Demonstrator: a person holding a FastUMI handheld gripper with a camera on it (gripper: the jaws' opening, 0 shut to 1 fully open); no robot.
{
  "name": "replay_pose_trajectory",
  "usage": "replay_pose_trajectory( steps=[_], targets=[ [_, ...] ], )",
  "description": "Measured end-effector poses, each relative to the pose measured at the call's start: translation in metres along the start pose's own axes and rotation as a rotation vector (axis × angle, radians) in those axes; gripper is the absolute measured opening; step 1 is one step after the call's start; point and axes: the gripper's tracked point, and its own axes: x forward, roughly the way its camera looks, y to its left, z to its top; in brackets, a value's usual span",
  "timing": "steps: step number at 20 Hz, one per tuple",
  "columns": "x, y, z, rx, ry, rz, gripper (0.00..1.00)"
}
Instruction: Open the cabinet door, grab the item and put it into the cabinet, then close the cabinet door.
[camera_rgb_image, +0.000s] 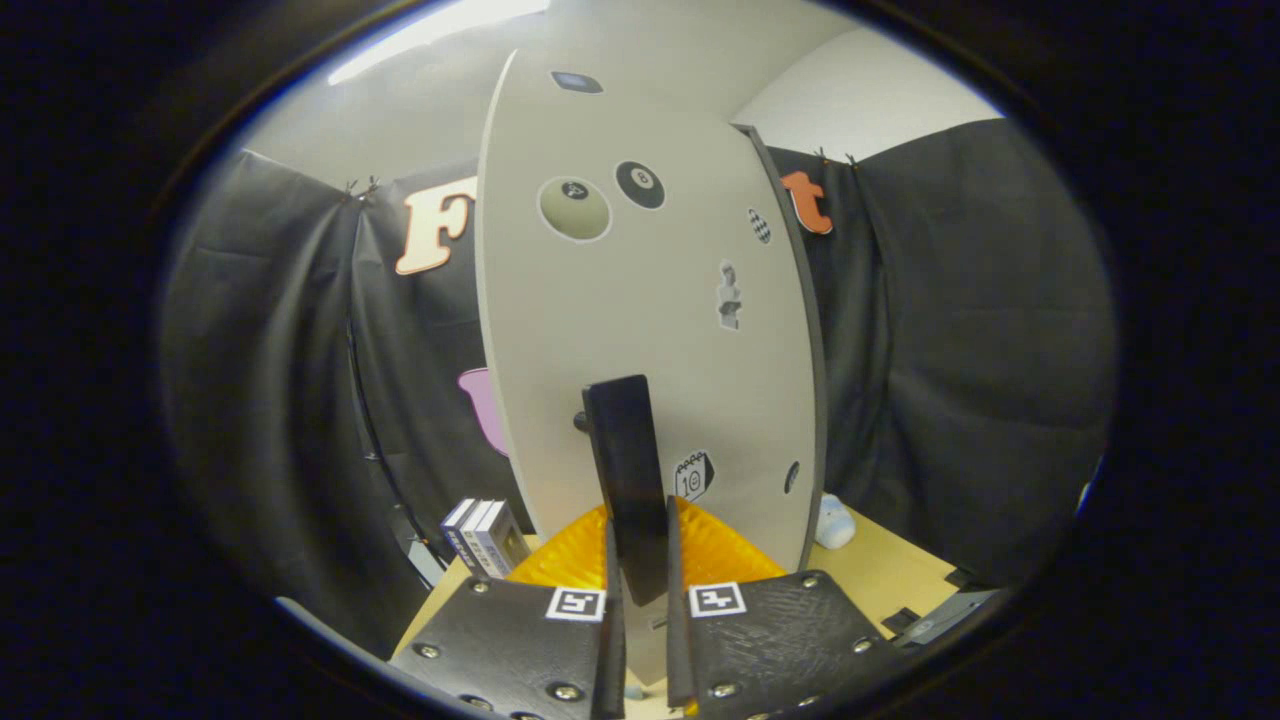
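This is a staged recording booth inside an office-like room, not a real home. Black cloth hangs as makeshift walls, clipped at the top, with plain white walls and a ceiling strip light above. A sticker-covered cabinet door stands on a pale wooden counter.

- The cabinet door stands straight ahead at frame centre, blocking the way forward
- Its dark handle fills the narrow gap of the gripper, both fingers pressed against it
- An orange item sits low at centre, just beyond the fingers
- Lower left, a small box crowds the table edge
- Lower right, bare tabletop lies past a small pale object
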Motion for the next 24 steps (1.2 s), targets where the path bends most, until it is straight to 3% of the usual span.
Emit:
replay_pose_trajectory(
  steps=[13,24],
  targets=[
    [-0.061,-0.113,0.016,0.028,-0.033,-0.149,0.15],
    [-0.066,-0.181,0.037,-0.032,-0.074,-0.127,0.15]
  ],
)
